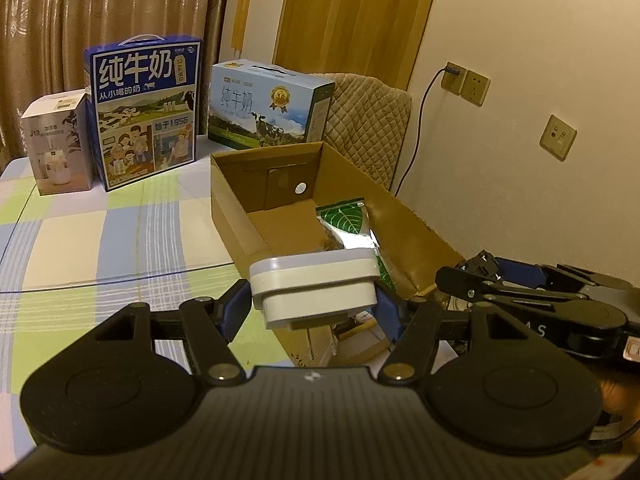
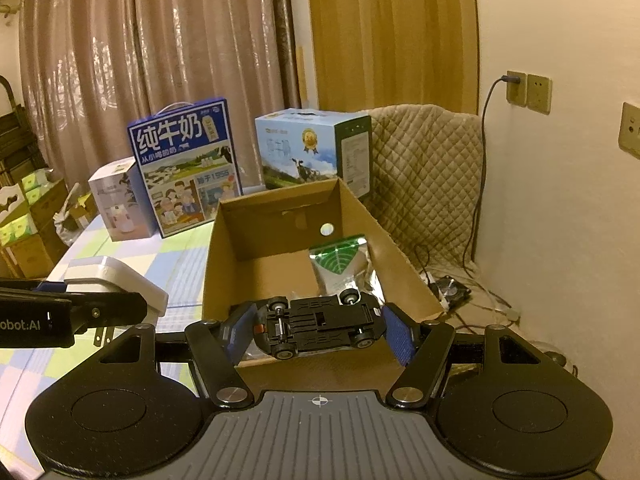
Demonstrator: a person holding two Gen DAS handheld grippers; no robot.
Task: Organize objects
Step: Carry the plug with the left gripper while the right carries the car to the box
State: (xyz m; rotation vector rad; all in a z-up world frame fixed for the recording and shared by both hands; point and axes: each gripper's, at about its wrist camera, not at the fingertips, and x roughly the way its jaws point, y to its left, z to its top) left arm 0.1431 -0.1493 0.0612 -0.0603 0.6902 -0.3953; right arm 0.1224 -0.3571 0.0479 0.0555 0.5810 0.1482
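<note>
The left tool (image 1: 314,306) holds a white plug-in adapter (image 1: 316,284), its blue pads pressed on the two sides of the pale body. In the right wrist view the adapter (image 2: 116,276) shows metal prongs hanging beneath it, and it hangs above the checked surface (image 1: 100,240), just left of the cardboard box (image 1: 404,224).

The right tool (image 2: 320,330) grips a black toy car (image 2: 320,324), turned so that its underside and wheels face the camera, clamped end to end between the blue pads. The car hangs at the near edge of the open cardboard box (image 2: 360,216), partly over its inside.

Inside the box, toward the right wall, lies a silver pouch with a green leaf print (image 1: 346,220); from the right wrist the same pouch (image 2: 342,264) sits just beyond the car. A round hole pierces the box's far wall.

Beyond the box, three packages stand on the surface: a small white appliance box (image 1: 56,144) on the left, a tall blue milk carton case (image 1: 146,112) beside it, and a light blue milk case (image 1: 268,108) with a cow picture just behind the cardboard box. A quilted beige cover (image 1: 372,128) drapes something by the wall to the right, where a cable runs up to a wall socket (image 1: 454,76). Curtains (image 1: 100,12) hang at the back.
</note>
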